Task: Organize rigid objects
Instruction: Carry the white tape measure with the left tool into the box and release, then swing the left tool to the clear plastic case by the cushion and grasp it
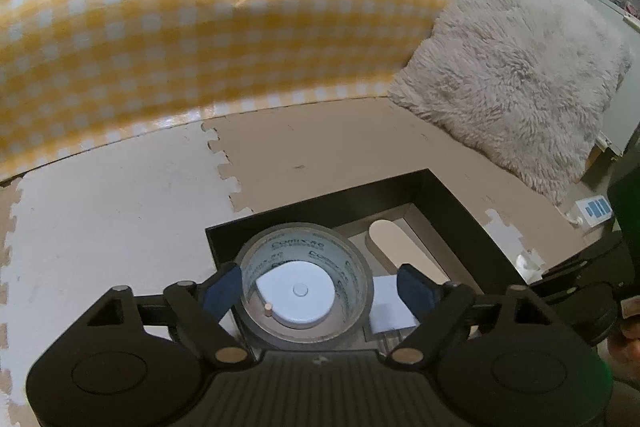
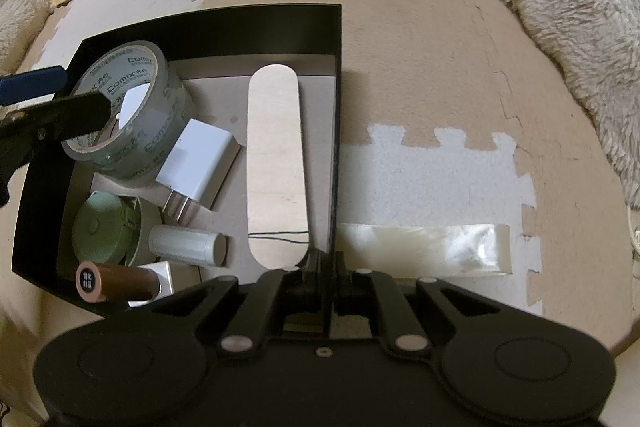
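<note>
A black box (image 2: 336,39) sits on the foam floor mat and holds several rigid objects. A roll of clear tape (image 2: 128,115) leans in its far left corner, next to a white plug adapter (image 2: 196,161) and a long wooden stick (image 2: 276,163). A green round case (image 2: 104,227), a pale tube (image 2: 186,243) and a brown cylinder (image 2: 116,283) lie near the front. My left gripper (image 1: 318,293) is open, its blue pads on either side of the tape roll (image 1: 304,283) without touching. My right gripper (image 2: 328,263) is shut on the box's right wall.
A yellow checked cloth (image 1: 200,39) runs along the back. A fluffy cream pillow (image 1: 516,75) lies at the right. A strip of clear tape (image 2: 424,247) is stuck on the mat (image 2: 420,67) right of the box.
</note>
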The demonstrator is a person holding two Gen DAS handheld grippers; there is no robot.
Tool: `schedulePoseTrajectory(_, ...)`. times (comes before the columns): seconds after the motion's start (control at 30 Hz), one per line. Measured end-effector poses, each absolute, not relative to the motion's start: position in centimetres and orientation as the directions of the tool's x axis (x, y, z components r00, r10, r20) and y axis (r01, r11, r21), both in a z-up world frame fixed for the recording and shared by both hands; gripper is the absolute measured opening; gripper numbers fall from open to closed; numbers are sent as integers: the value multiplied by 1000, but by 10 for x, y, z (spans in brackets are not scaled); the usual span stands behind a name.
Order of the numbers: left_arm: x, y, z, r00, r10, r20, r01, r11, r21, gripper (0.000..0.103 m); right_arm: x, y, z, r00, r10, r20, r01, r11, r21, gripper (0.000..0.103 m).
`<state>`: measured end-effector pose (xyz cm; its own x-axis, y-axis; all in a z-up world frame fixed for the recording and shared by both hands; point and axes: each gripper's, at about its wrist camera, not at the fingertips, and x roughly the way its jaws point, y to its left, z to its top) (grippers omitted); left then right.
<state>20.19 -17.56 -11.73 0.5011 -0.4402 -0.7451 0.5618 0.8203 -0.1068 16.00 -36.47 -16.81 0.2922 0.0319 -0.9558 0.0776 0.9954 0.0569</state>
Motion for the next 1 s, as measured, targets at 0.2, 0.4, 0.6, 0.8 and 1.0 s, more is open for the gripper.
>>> schedulePoseTrajectory(0.2,198,-178,-118,472,-447,-760,574,810,-119,98,160,-365,-168,292,31,-956,78,995,56,7)
schedulePoseTrajectory(0.4,197,-177,-115,465,-437,-770,569,814,-119,99,160,-365,-168,292,31,-956,77,995,56,7)
schedulePoseTrajectory(0.6,199,-166,-101,495,-438,-750,547,828,-123,102,160,-363,-169,291,31,-956,73,996,54,7)
schedulePoseTrajectory(0.8,207,-148,-94,536,-417,-734,500,857,-123,103,160,-360,-169,288,26,-957,67,997,47,7)
schedulePoseTrajectory(1.0,224,-117,-90,596,-357,-719,389,912,-130,103,160,-358,-168,286,21,-958,58,997,40,7)
